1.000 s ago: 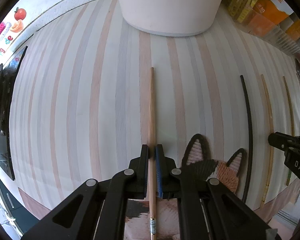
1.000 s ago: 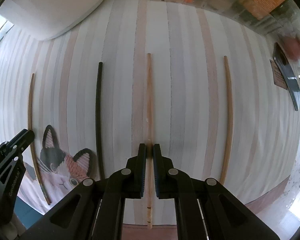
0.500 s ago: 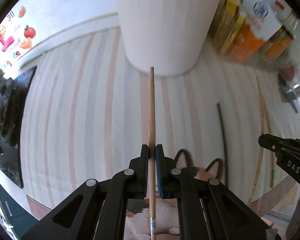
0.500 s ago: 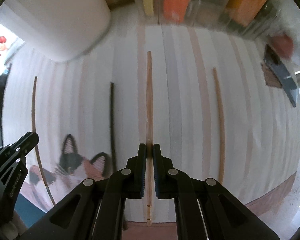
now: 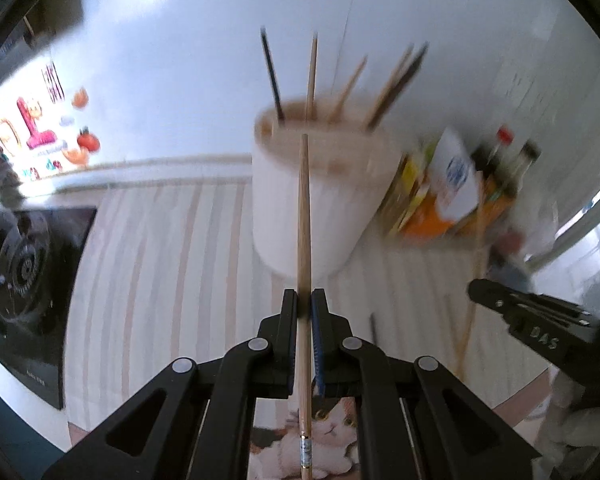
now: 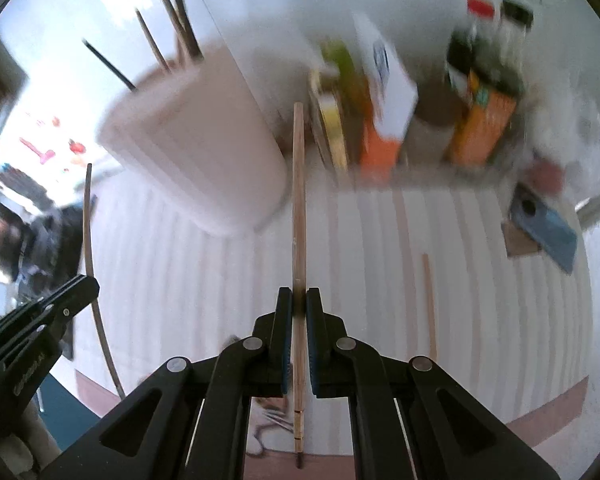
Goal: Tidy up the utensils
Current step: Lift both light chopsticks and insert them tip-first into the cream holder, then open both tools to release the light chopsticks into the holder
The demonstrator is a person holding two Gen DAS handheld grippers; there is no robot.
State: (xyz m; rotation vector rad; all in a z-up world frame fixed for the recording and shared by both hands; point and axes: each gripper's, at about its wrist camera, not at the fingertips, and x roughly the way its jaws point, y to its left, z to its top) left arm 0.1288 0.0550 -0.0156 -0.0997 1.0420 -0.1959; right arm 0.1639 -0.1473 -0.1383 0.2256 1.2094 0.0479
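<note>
Pale striped cloth [image 5: 148, 280] in soft pink, grey and white covers a kitchen counter, with a white wall behind; both views are blurred.

Left wrist view: the left gripper [image 5: 304, 300] is clenched on a light wooden chopstick [image 5: 303, 216], its two black fingers pressing the stick from either side. The stick runs straight up the middle of the picture, and its tip overlaps the rim of a tall white cylindrical holder [image 5: 320, 196] standing on the cloth beyond. Several chopsticks, some dark and some wooden [image 5: 311, 76], stand leaning inside that holder. A black stove top [image 5: 24, 264] lies at the left edge of the counter. To the right of the holder sits a cluster of orange and yellow boxes and dark bottles [image 5: 452, 188]. A cartoon cat print [image 5: 332, 432] on the cloth shows below the fingers. The other gripper enters from the right edge.

Right wrist view: the right gripper [image 6: 299, 300] is likewise clamped on a second pale wooden chopstick [image 6: 299, 200], which points up the picture, between the white holder [image 6: 196, 152] on the left and the boxes [image 6: 384, 120] on the right. One brown wooden chopstick [image 6: 429, 304] lies loose on the cloth to the right of the fingers. A blue flat object [image 6: 544, 228] rests near the right edge. The left gripper's black fingers [image 6: 66, 300] show at the lower left, with its thin stick [image 6: 90, 264] curving up the picture beyond them.
</note>
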